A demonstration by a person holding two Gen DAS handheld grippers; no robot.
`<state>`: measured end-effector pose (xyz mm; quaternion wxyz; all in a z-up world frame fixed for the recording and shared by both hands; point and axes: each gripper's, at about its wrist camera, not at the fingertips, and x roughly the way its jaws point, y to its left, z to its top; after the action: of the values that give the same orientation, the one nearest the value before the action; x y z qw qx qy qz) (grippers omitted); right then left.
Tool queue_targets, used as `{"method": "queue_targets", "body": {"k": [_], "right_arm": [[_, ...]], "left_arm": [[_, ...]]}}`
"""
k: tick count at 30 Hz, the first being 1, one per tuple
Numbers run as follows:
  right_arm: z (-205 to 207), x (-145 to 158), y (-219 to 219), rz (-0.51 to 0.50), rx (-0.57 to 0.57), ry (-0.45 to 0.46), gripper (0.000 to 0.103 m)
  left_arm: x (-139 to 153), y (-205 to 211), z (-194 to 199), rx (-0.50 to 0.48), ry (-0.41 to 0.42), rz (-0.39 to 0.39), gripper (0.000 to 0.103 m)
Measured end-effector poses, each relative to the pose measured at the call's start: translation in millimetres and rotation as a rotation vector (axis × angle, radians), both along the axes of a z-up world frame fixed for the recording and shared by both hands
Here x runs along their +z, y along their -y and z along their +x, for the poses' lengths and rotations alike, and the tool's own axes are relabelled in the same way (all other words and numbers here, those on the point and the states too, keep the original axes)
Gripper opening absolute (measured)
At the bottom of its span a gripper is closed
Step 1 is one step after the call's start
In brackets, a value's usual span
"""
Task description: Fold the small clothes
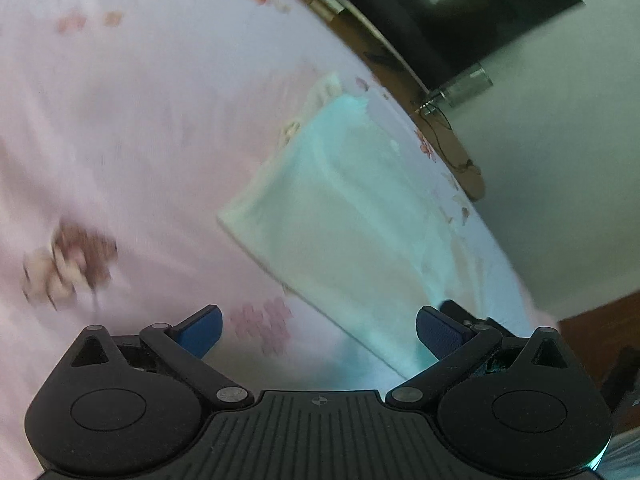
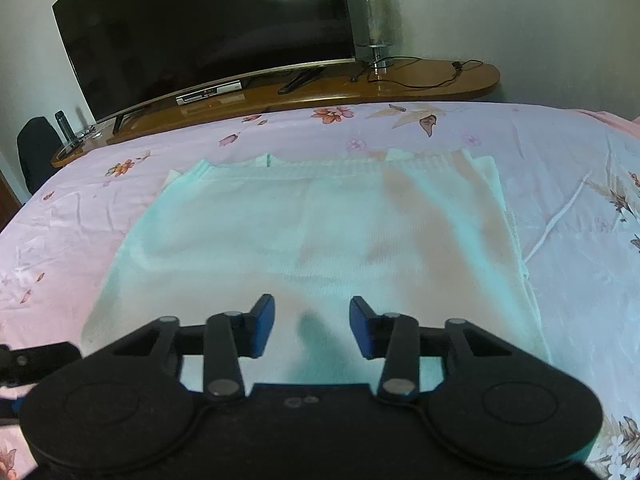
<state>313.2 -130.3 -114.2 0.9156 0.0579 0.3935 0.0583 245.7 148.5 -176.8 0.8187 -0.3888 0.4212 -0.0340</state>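
A pale mint-white knitted garment [image 2: 320, 240] lies flat on a pink floral bedsheet [image 2: 80, 208]. In the right wrist view my right gripper [image 2: 312, 330] is open and empty, just above the garment's near edge. In the blurred left wrist view the garment [image 1: 344, 216] lies to the right of centre on the sheet [image 1: 120, 140]. My left gripper [image 1: 320, 334] is open and empty, over the garment's near left edge. A black part at the right edge of the left view may be the right gripper [image 1: 624, 376].
A wooden shelf [image 2: 440, 80] runs along the far side of the bed with a large dark TV [image 2: 208, 32], a set-top box [image 2: 208, 92], a glass lamp [image 2: 374, 24] and cables. A dark chair [image 2: 36, 148] stands at far left.
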Motion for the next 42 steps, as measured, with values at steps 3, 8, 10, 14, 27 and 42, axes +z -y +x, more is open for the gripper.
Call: {"method": "queue_targets", "body": {"k": [3,8,10,14,27,42], "right_arm": [[5,-2,-5,0.011,0.015,-0.001,0.030],[15,-6,-16,0.013,0.044,-0.006,0.019],[20,-8,-19,0.018,0.045,-0.009,0.019],[27,-14,-22,0.027,0.042,-0.012,0.019],[46,-22,-18,0.046,0.031,0.003,0.020],[61,-38,-22,-0.107,0.055,0.036,0.017]], "left_arm": [[-17,-1,5,0.027,0.009,-0.046,0.079],[-31,-3,23,0.062,0.039,-0.110,0.074],[-34,-2,32,0.081,0.057,-0.122,0.074],[-39,-2,48,0.104,0.082,-0.146,0.074],[-45,11,90,0.185,0.182,-0.161,0.053],[-23,16,98,0.129,0.252,-0.087,0.016]]}}
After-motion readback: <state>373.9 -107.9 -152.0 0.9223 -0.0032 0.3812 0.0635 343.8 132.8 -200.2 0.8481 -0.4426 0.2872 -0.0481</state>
